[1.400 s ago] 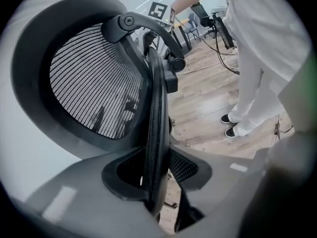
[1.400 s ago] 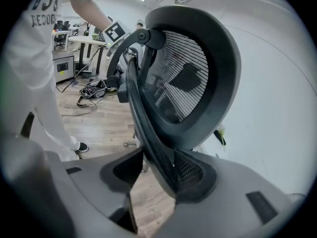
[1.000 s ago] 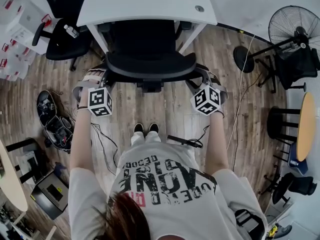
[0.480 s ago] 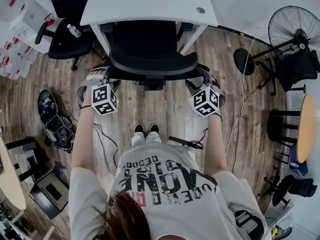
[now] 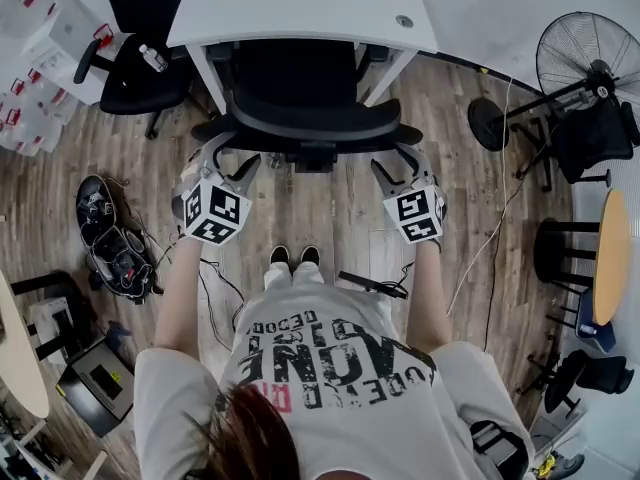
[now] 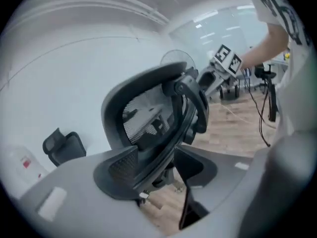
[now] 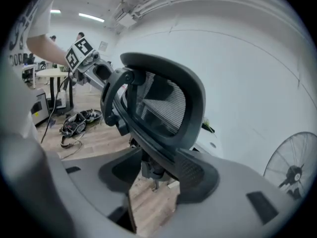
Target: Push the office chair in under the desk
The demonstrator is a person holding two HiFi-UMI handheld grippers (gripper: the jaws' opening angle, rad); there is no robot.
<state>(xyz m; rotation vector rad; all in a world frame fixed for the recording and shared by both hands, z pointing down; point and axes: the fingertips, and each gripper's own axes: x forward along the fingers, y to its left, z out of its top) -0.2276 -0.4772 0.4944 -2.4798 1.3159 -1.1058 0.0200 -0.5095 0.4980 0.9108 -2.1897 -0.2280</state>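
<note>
The office chair [image 5: 300,118] stands pushed in under the white desk [image 5: 300,8]. Its seat is out of sight beneath the desktop, and only the curved black backrest and the armrests reach out past the desk's near edge.

The person stands behind it on the wooden floor [image 5: 330,208], both arms stretched forward. The left gripper [image 5: 226,163] is just behind the left end of the backrest and the right gripper [image 5: 402,171] just behind the right end, each pointing forward and down at the chair.

Both pairs of jaws have just been opening and now stand wide apart. In each gripper view the mesh backrest rises beyond the jaws (the other gripper's marker cube shows past it), and nothing sits between the pads, only floorboards below.

To the left of the desk stands a second black chair [image 5: 130,83] with a bottle [image 5: 152,60] lying on it. A tangle of cables and gear [image 5: 110,253] lies on the floor further left. A standing fan [image 5: 590,53] is at the far right, and the person's shoes [image 5: 292,257] show side by side well behind the chair.
</note>
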